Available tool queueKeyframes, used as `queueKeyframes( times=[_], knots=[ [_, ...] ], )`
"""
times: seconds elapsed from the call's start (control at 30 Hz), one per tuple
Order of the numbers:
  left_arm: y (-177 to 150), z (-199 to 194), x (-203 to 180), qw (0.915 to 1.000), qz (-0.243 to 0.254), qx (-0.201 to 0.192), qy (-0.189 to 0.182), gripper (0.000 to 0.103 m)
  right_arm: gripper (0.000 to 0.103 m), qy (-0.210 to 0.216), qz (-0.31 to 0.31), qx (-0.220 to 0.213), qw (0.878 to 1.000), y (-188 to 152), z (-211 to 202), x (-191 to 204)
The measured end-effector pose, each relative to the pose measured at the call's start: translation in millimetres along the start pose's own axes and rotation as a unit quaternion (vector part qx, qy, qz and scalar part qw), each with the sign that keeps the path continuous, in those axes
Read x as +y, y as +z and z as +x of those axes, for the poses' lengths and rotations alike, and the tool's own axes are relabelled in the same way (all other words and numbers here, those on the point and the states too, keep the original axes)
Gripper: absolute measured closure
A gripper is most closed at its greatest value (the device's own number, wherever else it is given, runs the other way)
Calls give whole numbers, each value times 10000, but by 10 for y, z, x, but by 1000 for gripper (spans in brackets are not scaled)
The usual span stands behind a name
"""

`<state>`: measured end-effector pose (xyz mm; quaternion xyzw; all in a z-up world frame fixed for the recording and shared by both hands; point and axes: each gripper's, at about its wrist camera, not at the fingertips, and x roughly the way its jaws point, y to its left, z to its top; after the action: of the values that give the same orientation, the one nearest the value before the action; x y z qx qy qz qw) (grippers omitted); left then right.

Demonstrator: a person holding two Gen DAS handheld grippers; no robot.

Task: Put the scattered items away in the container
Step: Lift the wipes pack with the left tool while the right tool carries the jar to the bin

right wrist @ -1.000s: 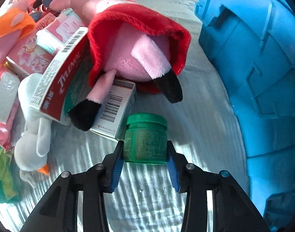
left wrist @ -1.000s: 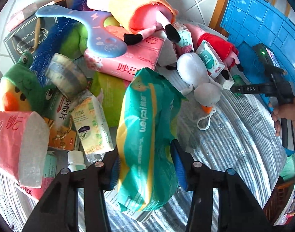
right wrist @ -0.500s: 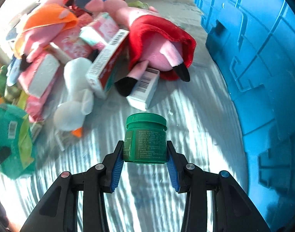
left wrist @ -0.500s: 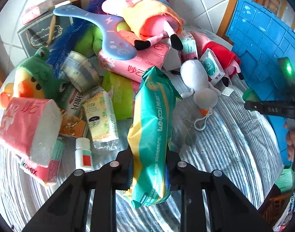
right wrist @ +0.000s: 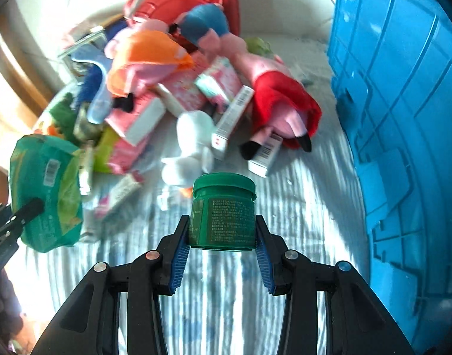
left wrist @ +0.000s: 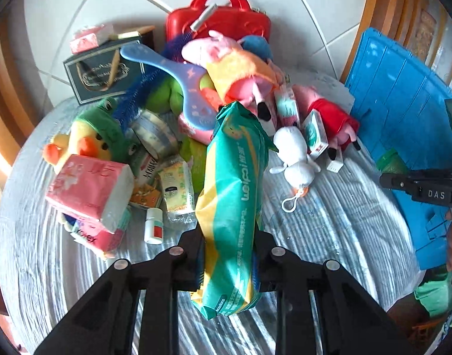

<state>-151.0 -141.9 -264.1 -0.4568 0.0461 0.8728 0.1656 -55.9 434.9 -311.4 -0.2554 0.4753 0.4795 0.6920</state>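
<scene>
My left gripper (left wrist: 227,261) is shut on a green and yellow tissue pack (left wrist: 234,195) and holds it above the striped cloth; the pack also shows in the right wrist view (right wrist: 46,189). My right gripper (right wrist: 223,245) is shut on a small green jar (right wrist: 223,213), lifted above the cloth beside the blue crate (right wrist: 403,118). The crate stands at the right in the left wrist view (left wrist: 403,97), where the right gripper (left wrist: 418,189) reaches in front of it.
A pile lies on the striped cloth (left wrist: 329,222): pink tissue packs (left wrist: 89,186), a frog-hooded duck plush (left wrist: 86,136), pig plushes (left wrist: 237,71), a white plush (left wrist: 294,153), medicine boxes (left wrist: 314,133), a small white bottle (left wrist: 154,226), a red case (left wrist: 217,20), a dark box (left wrist: 101,74).
Both grippers have risen and pulled back from the pile with their loads. The green jar has moved away from the red-dressed pig plush, and the tissue pack is higher above the cloth.
</scene>
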Motion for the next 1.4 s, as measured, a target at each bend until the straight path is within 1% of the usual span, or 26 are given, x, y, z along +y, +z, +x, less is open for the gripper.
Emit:
queueKeyframes(
  times=[0.17, 0.27, 0.5, 0.63, 0.8, 0.97, 1.1, 1.23, 1.4],
  knots=[
    [40, -320, -29, 9993, -232, -126, 277, 81, 63, 212, -275, -125, 9993, 21, -339, 173],
    [70, -523, -29, 9984, -367, -221, 380, 81, 63, 352, -498, -222, 9979, 13, -586, 262],
    [217, -1098, -215, 9954, -430, -669, 538, 81, 63, 762, -797, -598, 9921, 72, -1227, 417],
    [310, -1328, -330, 9937, -500, -805, 598, 81, 63, 921, -983, -807, 9876, 122, -1557, 451],
    [363, -1577, -474, 9909, -539, -989, 743, 81, 63, 995, -1157, -1012, 9831, 181, -1921, 388],
    [398, -1728, -532, 9881, -634, -1063, 910, 80, 63, 986, -1241, -1109, 9811, 203, -2122, 282],
    [404, -1812, -533, 9862, -780, -1064, 1001, 81, 63, 972, -1320, -1066, 9807, 178, -2152, 218],
    [430, -1942, -607, 9840, -703, -1177, 1136, 80, 63, 939, -1428, -1083, 9793, 173, -2218, 169],
    [525, -2087, -697, 9820, -642, -1324, 1182, 80, 63, 916, -1453, -1164, 9782, 192, -2325, 75]
  ],
)
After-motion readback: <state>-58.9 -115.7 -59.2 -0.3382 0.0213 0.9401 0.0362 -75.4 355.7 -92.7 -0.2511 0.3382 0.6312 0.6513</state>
